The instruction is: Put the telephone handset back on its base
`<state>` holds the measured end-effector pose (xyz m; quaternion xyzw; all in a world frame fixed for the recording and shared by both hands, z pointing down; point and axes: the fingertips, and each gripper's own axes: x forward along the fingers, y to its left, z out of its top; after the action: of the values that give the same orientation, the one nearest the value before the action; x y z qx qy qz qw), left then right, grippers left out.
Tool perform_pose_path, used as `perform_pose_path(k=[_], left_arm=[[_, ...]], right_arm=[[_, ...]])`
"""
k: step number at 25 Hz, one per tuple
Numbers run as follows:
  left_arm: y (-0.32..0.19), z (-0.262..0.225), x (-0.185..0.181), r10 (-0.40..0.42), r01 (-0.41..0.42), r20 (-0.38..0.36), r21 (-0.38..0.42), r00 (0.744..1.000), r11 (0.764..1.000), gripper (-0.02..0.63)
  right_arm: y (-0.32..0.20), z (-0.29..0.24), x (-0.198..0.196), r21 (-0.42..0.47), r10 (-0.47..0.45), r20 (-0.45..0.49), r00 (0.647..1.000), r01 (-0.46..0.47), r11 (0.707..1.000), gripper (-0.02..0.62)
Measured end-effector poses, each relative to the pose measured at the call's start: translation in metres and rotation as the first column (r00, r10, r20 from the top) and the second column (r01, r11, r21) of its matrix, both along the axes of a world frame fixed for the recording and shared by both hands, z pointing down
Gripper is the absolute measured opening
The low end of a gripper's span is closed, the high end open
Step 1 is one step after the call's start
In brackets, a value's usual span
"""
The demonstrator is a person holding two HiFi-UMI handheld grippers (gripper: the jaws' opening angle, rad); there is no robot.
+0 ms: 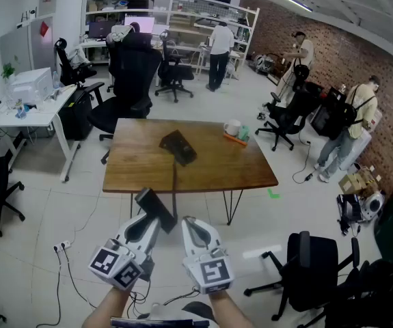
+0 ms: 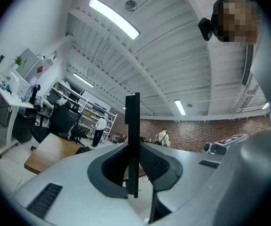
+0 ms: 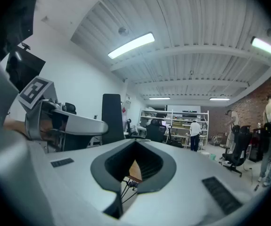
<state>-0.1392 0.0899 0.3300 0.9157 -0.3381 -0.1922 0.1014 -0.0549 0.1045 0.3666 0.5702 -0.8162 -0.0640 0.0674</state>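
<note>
- Left fingers (image 2: 111, 166) of the left gripper (image 1: 156, 219) are clamped on the black telephone handset (image 2: 132, 126), which sits edge-on between the pads.
- Its long axis runs crosswise to those fingers; one end rises well above them and the other stops just below.
- Right gripper (image 3: 128, 173), just beside it, has its jaws drawn together with nothing between them.
- Ahead of both sets of fingertips, a dark cord (image 1: 174, 183) runs from the handset up to the base (image 1: 178, 147).
- That base lies well apart from the fingers on the wooden table (image 1: 210, 173).
</note>
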Motion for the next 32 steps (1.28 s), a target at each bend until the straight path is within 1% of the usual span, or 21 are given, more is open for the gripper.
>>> perform_pose_path(k=[6,9,11,13,15,16,21,23,25,32], left_arm=[[-0.010,0.005,0.000,0.014,-0.014,0.001,-0.016,1.000,1.000,0.063],[-0.018,0.008,0.004,0.015,-0.015,0.002,-0.018,1.000,1.000,0.063],[-0.024,0.010,0.007,0.018,-0.018,0.005,-0.020,1.000,1.000,0.063],[-0.031,0.012,0.012,0.023,-0.023,0.013,-0.020,1.000,1.000,0.063],[-0.038,0.013,0.017,0.025,-0.024,0.023,-0.017,0.999,1.000,0.063],[-0.042,0.013,0.019,0.023,-0.023,0.026,-0.016,0.999,1.000,0.063],[-0.071,0.010,0.032,0.023,-0.023,0.026,-0.013,0.999,1.000,0.063],[-0.083,0.011,0.039,0.027,-0.027,0.027,-0.016,0.999,1.000,0.063],[-0.098,0.013,0.046,0.029,-0.029,0.024,-0.024,0.999,0.999,0.063],[-0.149,0.022,0.073,0.039,-0.038,0.023,-0.057,0.999,0.998,0.063]], right_arm=[[-0.006,-0.001,0.000,0.000,0.023,0.048,0.999,-0.023,1.000,0.005],[-0.013,0.002,0.004,0.009,0.018,0.021,1.000,-0.019,1.000,0.004],[-0.020,0.003,0.007,0.014,0.017,0.018,1.000,-0.018,1.000,0.003],[-0.028,0.001,0.011,0.019,0.023,0.040,0.999,-0.023,1.000,0.005],[-0.037,-0.002,0.013,0.020,0.027,0.080,0.996,-0.029,0.999,0.003],[-0.042,-0.003,0.014,0.021,0.025,0.091,0.996,-0.027,0.999,0.003],[-0.072,-0.003,0.026,0.034,0.011,0.080,0.997,-0.014,0.999,0.004],[-0.086,-0.001,0.033,0.033,0.006,0.047,0.999,-0.007,0.999,0.004],[-0.100,0.001,0.038,0.030,0.003,0.036,0.999,-0.005,1.000,0.003],[-0.151,0.005,0.062,0.007,0.005,0.061,0.998,-0.006,1.000,0.003]])
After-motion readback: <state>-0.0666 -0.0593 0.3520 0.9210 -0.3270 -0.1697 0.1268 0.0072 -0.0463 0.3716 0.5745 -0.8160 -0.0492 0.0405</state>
